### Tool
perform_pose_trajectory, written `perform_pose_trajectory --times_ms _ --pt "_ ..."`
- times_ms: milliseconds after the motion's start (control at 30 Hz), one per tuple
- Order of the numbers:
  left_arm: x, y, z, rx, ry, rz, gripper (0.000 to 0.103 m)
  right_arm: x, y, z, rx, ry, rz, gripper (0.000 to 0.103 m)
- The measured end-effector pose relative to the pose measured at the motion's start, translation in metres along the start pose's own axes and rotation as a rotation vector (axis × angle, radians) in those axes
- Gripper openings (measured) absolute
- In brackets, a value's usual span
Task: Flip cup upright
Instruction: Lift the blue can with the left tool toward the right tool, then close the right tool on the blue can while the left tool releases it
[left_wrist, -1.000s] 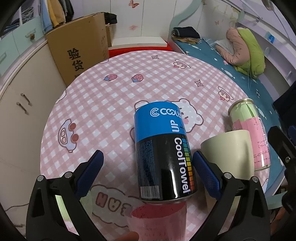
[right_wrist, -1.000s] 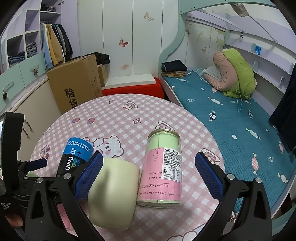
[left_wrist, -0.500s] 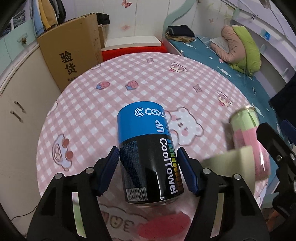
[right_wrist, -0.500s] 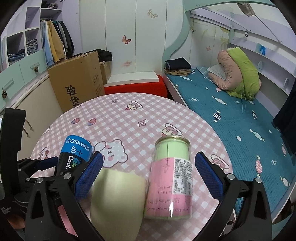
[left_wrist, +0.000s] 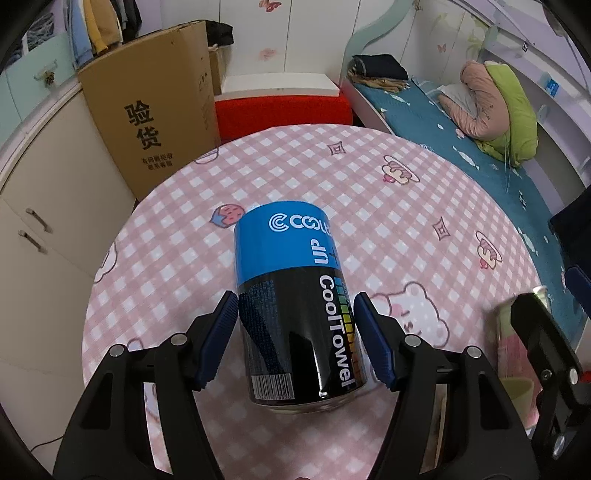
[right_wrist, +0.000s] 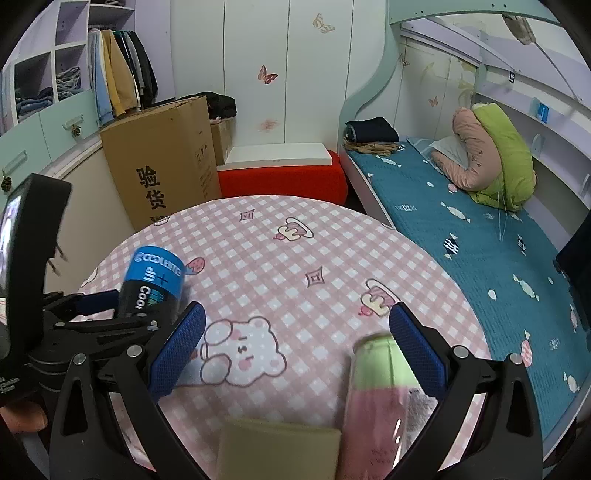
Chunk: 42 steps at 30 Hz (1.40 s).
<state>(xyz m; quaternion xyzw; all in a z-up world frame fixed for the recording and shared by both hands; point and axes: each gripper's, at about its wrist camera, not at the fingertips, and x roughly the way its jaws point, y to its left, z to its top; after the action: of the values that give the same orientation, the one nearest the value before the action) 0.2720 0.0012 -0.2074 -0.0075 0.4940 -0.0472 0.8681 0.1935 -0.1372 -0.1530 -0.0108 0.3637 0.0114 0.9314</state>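
Left gripper (left_wrist: 295, 341) has closed from wide to clamped on the black-and-blue cylindrical CoolTowel can (left_wrist: 295, 306) and lifted it off the pink checked tablecloth (right_wrist: 295, 266). Right gripper (right_wrist: 295, 350) stays wide apart over the pale-green cup (right_wrist: 279, 448), blurred, beside the pink-and-green labelled tin (right_wrist: 380, 395). Flip not clearly done.

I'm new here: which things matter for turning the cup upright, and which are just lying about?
In the job: left gripper, shut on the blue-and-black can, whose print reads upside down; perhaps the cream cup.
Lying about: green-and-pink jar, cardboard box, open right gripper.
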Motion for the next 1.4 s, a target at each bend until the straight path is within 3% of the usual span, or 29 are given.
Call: perform_pose_trajectory --times_ms 200,300,400,467,700,800,1133,1333,1400 --pt "0.002 0.006 0.004 0.001 0.005 -0.019 0.067 0.009 0.004 0.010 0.000 0.010 -0.033 0.096" --pt "-0.011 0.014 0.003 -0.012 -0.039 -0.018 0.088 0.007 0.007 0.016 0.003 0.002 -0.033 0.096" --pt "-0.031 0.028 0.004 -0.044 -0.082 -0.068 0.089 0.001 0.009 0.025 0.014 -0.011 -0.037 0.096" --pt "-0.043 0.040 0.003 -0.063 -0.110 -0.083 0.091 0.000 0.011 0.033 0.035 -0.001 0.006 0.096" --pt "-0.065 0.092 -0.006 -0.138 -0.171 0.026 0.091 0.029 0.051 0.048 0.055 0.135 0.197 0.096" --pt "-0.061 0.114 -0.010 -0.167 -0.162 0.080 0.091 0.046 0.071 0.048 0.057 0.201 0.247 0.096" --pt "-0.028 0.162 -0.013 -0.228 -0.095 0.078 0.091 0.103 0.108 0.042 0.067 0.406 0.317 0.096" --pt "-0.021 0.160 -0.011 -0.212 -0.093 0.054 0.091 0.116 0.112 0.041 0.072 0.443 0.353 0.086" --pt "-0.019 0.158 -0.009 -0.204 -0.090 0.046 0.091 0.117 0.114 0.042 0.066 0.445 0.358 0.074"
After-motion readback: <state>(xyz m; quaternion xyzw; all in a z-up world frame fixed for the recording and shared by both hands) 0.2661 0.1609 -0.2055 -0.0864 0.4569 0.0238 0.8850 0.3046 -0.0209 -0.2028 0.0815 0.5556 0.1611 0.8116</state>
